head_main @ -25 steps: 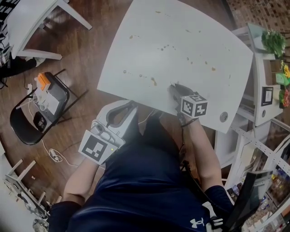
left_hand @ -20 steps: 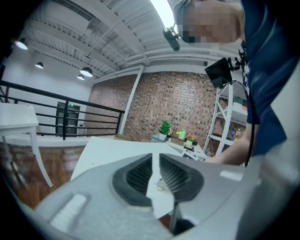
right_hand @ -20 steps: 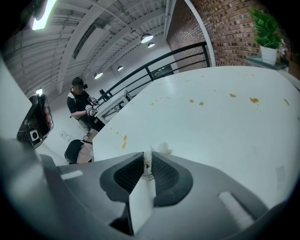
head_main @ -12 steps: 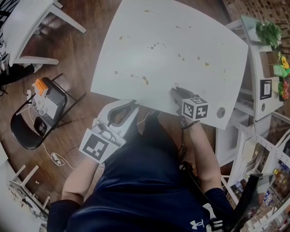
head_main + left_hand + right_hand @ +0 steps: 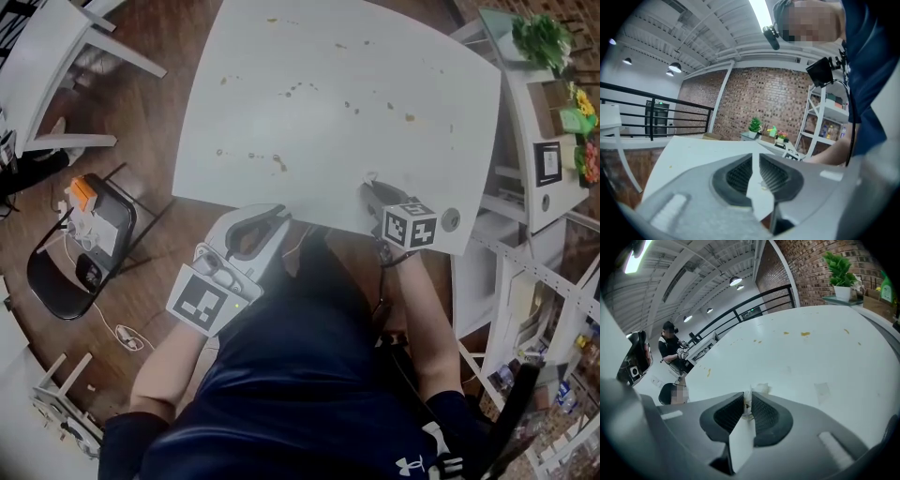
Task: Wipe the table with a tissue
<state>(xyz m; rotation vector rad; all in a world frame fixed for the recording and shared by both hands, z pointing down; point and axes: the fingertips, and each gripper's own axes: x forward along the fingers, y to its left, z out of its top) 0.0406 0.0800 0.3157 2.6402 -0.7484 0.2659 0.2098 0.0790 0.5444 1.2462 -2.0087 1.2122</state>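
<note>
The white table (image 5: 328,56) carries several brown stains (image 5: 279,164), and it also fills the right gripper view (image 5: 811,357). My right gripper (image 5: 368,187) rests over the table's near edge, right of centre, shut on a small crumpled white tissue (image 5: 371,175). The tissue (image 5: 757,389) pokes out beyond the fingertips of that gripper (image 5: 748,397), just above the tabletop. My left gripper (image 5: 279,217) hangs just off the near edge, in front of the person's body. Its jaws (image 5: 755,157) stand together with nothing between them, pointing across the table (image 5: 693,150).
A round hole (image 5: 451,220) sits in the table's near right corner. White shelves (image 5: 539,141) with potted plants (image 5: 525,37) stand at the right. A black folding chair (image 5: 80,244) holding small items and another white table (image 5: 47,56) stand at the left. A seated person (image 5: 670,345) is far off.
Both grippers have shifted right along the table's near edge. The right one, still holding the tissue, is now farther from the near stain and closer to the round hole.
</note>
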